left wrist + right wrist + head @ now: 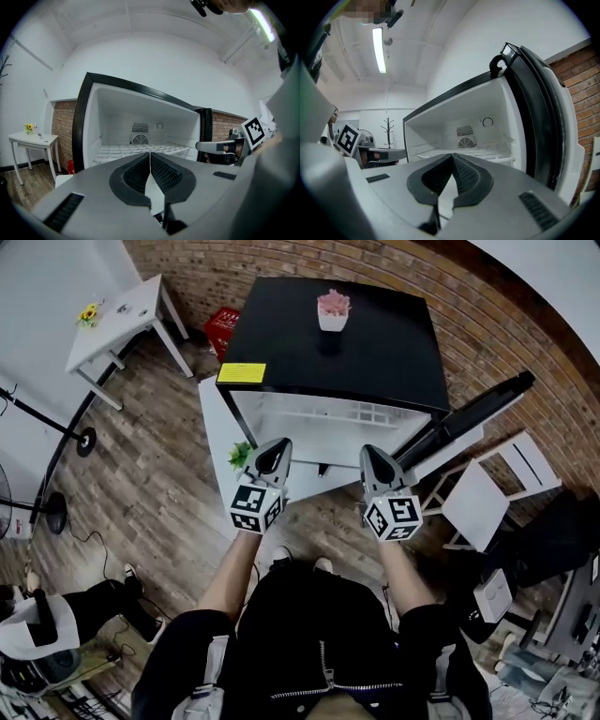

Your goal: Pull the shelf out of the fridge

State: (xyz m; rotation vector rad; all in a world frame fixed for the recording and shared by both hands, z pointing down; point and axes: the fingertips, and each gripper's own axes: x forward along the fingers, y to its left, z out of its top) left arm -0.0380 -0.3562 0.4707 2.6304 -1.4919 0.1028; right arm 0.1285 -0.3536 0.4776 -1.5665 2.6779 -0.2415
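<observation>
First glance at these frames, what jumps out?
An open fridge with a black top fills the middle, a pink plant sitting on it and a white wire shelf inside. The left gripper and right gripper hang in front of the opening, fingers shut, nothing between them.

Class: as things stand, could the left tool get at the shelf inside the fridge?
Probably yes. The fridge door stands open and nothing lies between the left tool and the shelf, though its jaws are shut and must open to grip.
</observation>
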